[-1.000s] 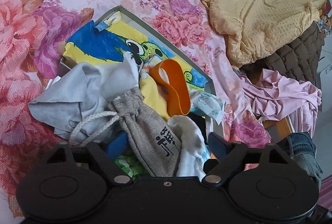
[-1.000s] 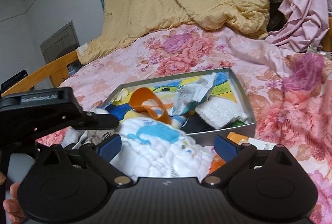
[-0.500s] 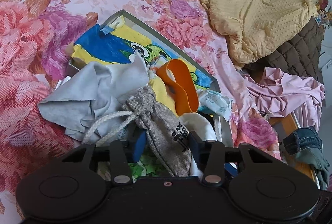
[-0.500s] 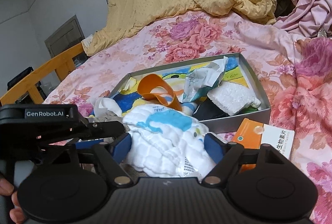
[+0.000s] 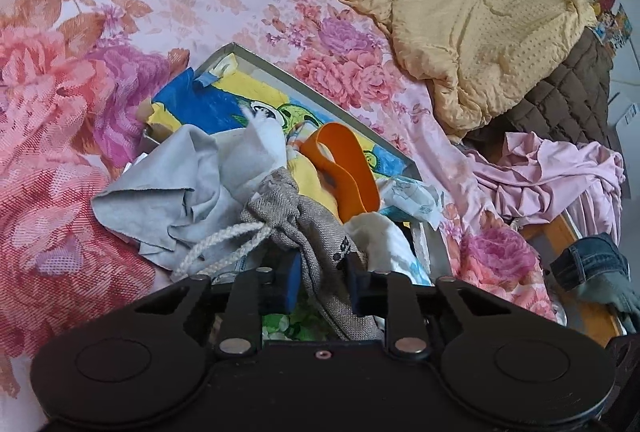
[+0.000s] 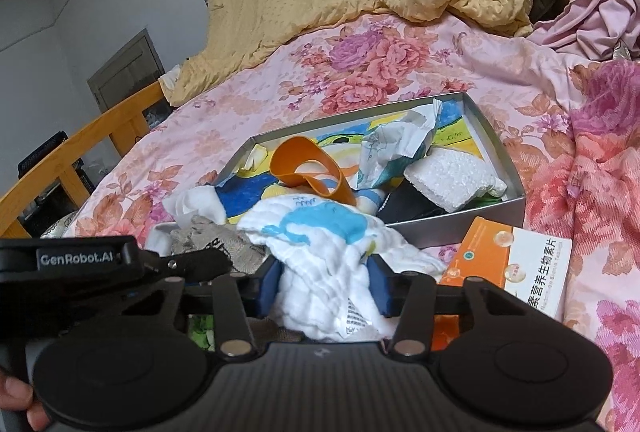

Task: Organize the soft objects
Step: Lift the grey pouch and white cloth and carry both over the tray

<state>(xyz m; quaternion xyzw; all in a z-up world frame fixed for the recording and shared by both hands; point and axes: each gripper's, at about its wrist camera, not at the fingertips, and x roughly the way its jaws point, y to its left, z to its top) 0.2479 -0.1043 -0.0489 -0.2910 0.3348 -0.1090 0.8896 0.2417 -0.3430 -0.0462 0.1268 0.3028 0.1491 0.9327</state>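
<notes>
Pouch (image 5: 320, 232), grey linen, drawstring: lying at the near edge of the tin (image 5: 304, 82), overhanging the bedspread; the left gripper (image 5: 322, 274), whose jaws have just been closing, is pinching its lower body. Muslin (image 6: 320, 252), white with blue print: lying just in front of the tin; the right gripper (image 6: 324, 288), jaws likewise just closing, is squeezing its bunched end. Grey cloth (image 5: 168, 192): spilling over the tin's near left corner, touching the pouch. Orange band (image 6: 308, 172): sitting looped inside the tin. Carton (image 6: 516, 264), orange and white: lying right of the tin, just beside it. Bedspread (image 5: 80, 72), floral: lying under the tin. Yellow quilt (image 5: 460, 12): heaped beyond the tin.
</notes>
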